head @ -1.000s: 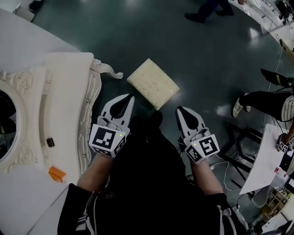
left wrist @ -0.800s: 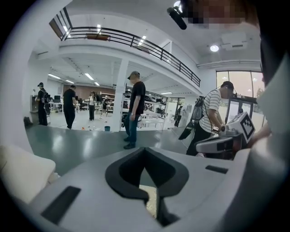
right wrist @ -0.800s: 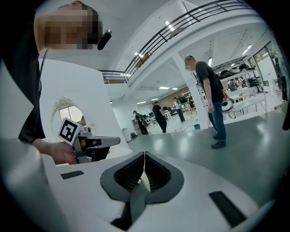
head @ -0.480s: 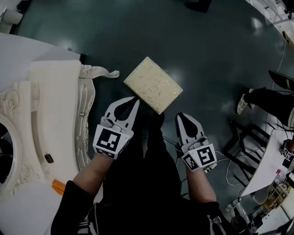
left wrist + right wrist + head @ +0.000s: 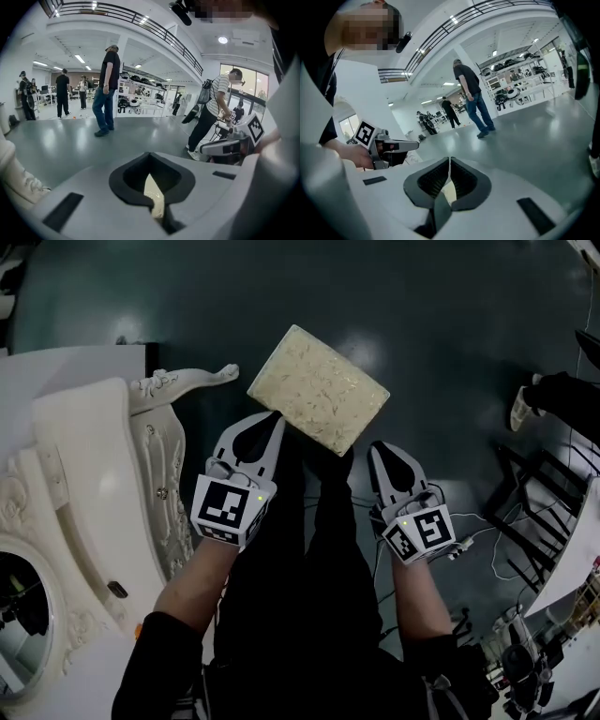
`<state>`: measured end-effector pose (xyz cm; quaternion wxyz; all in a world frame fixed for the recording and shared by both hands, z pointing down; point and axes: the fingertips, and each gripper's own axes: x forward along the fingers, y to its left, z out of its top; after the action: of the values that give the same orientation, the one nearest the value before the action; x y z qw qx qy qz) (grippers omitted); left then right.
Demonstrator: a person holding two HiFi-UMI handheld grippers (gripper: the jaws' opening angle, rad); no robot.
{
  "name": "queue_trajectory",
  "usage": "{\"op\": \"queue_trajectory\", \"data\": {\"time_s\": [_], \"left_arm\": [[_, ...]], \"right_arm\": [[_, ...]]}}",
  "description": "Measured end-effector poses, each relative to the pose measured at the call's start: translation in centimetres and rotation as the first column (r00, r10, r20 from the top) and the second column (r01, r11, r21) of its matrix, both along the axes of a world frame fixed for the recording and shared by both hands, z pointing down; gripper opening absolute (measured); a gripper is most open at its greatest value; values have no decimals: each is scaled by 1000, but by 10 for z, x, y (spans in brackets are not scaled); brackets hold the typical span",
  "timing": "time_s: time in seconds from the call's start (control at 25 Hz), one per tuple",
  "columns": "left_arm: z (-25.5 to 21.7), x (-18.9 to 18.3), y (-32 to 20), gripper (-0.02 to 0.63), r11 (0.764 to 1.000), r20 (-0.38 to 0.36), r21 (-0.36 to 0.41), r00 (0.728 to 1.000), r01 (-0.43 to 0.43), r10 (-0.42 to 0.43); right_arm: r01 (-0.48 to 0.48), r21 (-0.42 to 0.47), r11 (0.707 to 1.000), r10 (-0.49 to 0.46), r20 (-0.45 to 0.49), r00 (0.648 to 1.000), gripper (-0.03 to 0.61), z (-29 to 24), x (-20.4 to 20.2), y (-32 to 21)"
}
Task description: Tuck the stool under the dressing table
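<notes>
The stool [image 5: 319, 390] has a cream rectangular cushion and stands on the dark floor, just right of the white carved dressing table [image 5: 94, 474]. My left gripper [image 5: 265, 419] is shut, its tips at the cushion's near left corner. The right gripper [image 5: 383, 450] is shut as well, beside the near right corner. Neither holds anything. Whether the tips touch the cushion I cannot tell. In the left gripper view the shut gripper [image 5: 149, 157] shows a cream sliver of the stool [image 5: 153, 197] through its gap. The right gripper view shows the same: the gripper [image 5: 449, 161] shut over the stool [image 5: 449, 192].
The dressing table's curled leg [image 5: 192, 379] juts toward the stool. A round mirror [image 5: 19, 610] lies at the lower left. A person's shoe [image 5: 520, 409], a black frame [image 5: 525, 493] and cables [image 5: 487, 540] occupy the floor at right. People stand [image 5: 105, 89] in the hall beyond.
Both grippers have sunk toward the stool, which now looks larger and closer. Their tips have reached the cushion's near corners. The jaws stayed shut throughout.
</notes>
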<state>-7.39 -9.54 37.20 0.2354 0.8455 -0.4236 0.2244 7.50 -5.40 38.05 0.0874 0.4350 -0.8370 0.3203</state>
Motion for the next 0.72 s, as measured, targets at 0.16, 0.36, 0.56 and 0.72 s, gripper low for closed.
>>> {"op": "queue_trajectory", "data": {"time_s": [0.16,0.36,0.56,0.72], "left_arm": [[45,-2,-6,5,999,-19,-41,1000,-10,9],[110,-3,-11,5,997,-10,-77,1000,-30,29],[160,-1,-8,6,992,5,-103,998,-68,69],[193,-2,-8,5,990,30,-116,996,-83,88]], "right_arm": [[-36,-32,999,37,17,999,23,42,-4,2],[-51,-60,997,52,2,999,23,100,-5,4],[-50,-101,994,52,12,999,23,145,-8,8],[-40,-126,991,41,8,999,23,173,-12,8]]}}
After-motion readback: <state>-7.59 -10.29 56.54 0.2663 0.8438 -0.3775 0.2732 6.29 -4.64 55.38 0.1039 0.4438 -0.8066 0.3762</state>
